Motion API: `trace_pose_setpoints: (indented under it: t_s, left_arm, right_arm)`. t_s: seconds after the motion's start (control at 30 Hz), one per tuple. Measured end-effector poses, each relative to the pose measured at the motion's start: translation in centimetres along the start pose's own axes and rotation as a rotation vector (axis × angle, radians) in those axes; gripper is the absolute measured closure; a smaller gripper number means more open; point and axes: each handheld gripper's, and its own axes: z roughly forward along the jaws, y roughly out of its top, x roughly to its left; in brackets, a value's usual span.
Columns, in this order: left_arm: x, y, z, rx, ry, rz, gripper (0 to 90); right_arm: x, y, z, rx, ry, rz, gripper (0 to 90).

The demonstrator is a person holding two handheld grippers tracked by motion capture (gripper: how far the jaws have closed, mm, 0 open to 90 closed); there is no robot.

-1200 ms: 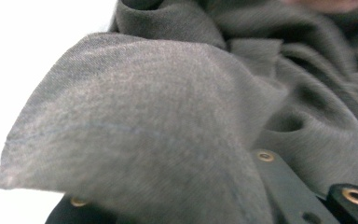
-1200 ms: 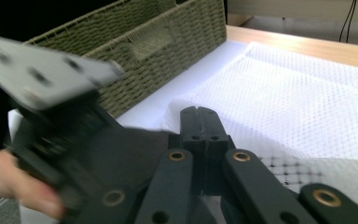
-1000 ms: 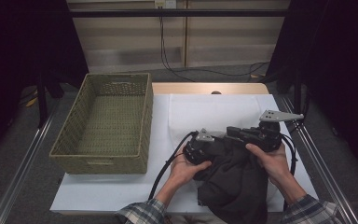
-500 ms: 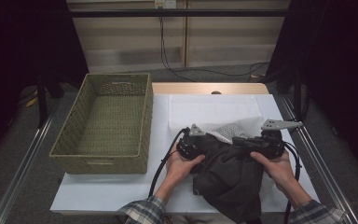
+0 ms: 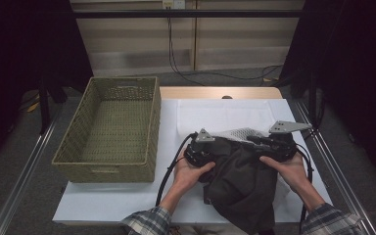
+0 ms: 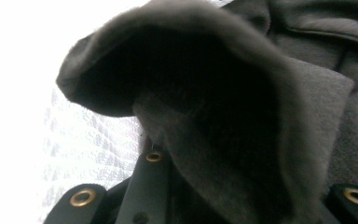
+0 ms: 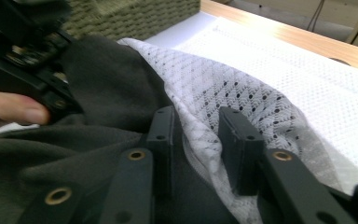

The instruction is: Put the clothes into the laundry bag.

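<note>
A dark grey garment with a white mesh lining hangs between the two hands at the front right of the table. My left gripper is shut on its left upper edge; in the left gripper view the dark fabric bunches over and between the jaws. My right gripper is at the right upper edge. Its jaws have just been opening and stand apart, with the mesh lining lying loose between them, pads not pressing. The left gripper also appears in the right gripper view.
A woven green basket stands at the table's left, close to the left hand. A white mesh cloth lies flat on the white tabletop behind the garment. A wooden strip edges the far side.
Both hands have sunk a little toward the table's front, taking the garment down. The white mesh lining has come into view along the garment's top edge between the grippers.
</note>
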Motion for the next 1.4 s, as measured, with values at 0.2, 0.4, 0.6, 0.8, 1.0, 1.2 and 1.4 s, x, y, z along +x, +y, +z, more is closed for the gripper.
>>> trace_pose_setpoints:
  t_s: [0.2,0.4,0.6,0.8,1.0,1.2,1.4]
  left_arm:
    - [-0.4,0.6,-0.6,-0.029,-0.04,0.011,75.3]
    - [-1.1,0.9,-2.3,-0.11,-0.104,-0.005,54.8]
    - [-1.8,1.4,-3.1,-0.15,-0.18,0.002,21.4]
    - [-4.5,2.3,-1.2,-0.12,-0.261,0.057,5.4]
    - [-6.0,2.7,1.5,-0.056,-0.246,0.107,3.5]
    - [-5.9,1.6,3.5,0.057,-0.163,0.149,28.9]
    - [-5.2,2.1,3.1,0.072,-0.061,0.17,71.9]
  right_arm:
    - [-0.8,-0.3,0.9,0.066,-0.08,0.01,69.3]
    - [-1.4,-0.5,0.9,0.082,-0.052,0.067,87.6]
    - [-0.8,0.0,0.4,0.027,0.012,0.086,88.0]
    - [0.0,1.0,0.4,-0.007,0.041,0.074,88.1]
    - [-0.3,0.9,0.0,-0.022,0.064,0.094,88.2]
    - [-0.1,0.9,-0.8,-0.027,0.071,0.096,88.3]
    - [0.5,1.5,-1.7,-0.056,0.109,0.099,88.5]
